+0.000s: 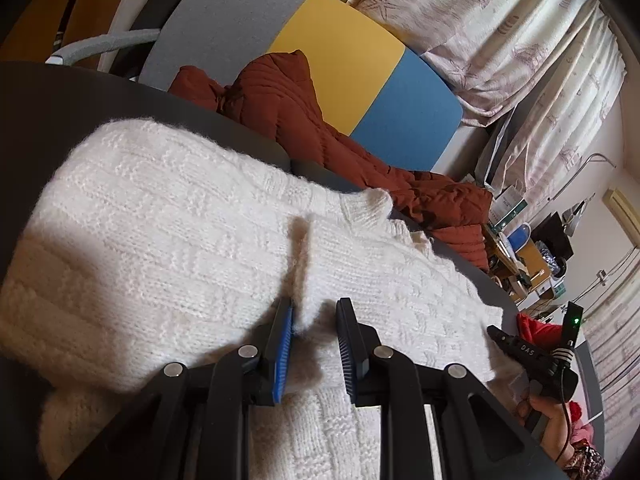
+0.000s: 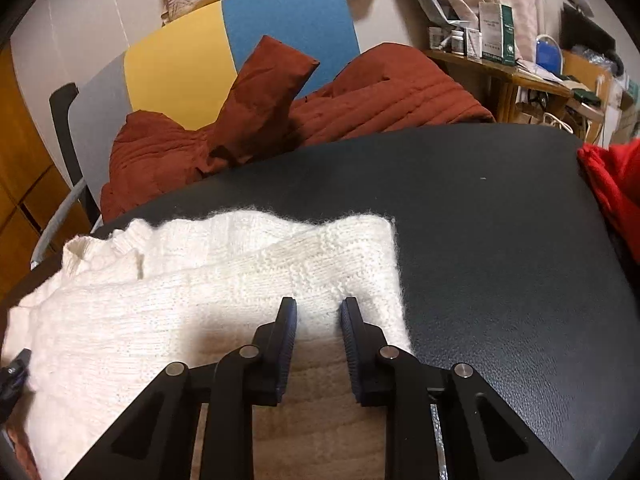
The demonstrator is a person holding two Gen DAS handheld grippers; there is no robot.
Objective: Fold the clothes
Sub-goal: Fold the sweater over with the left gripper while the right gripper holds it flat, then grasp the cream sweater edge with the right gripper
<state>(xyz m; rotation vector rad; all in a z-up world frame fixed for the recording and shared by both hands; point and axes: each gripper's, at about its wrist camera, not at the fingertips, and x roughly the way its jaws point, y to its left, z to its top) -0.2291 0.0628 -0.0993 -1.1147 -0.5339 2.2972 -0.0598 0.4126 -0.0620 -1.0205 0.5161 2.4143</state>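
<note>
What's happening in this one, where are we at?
A person with a gripper in each hand is folding a white knit sweater on a dark table. The left gripper and right gripper are both open above the partly folded sweater. A rust quilted jacket waits on the chair behind.

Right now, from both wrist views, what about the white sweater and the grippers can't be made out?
- White knit sweater: its near edge is hidden under the gripper frames in both wrist views; its full outline is not visible.
- Left gripper: open, with fabric bulging between the fingers; contact can't be told.
- Right gripper: open above the sweater; touching or hovering can't be told.
- Red garment: cut off by the right wrist view's edge.
</note>
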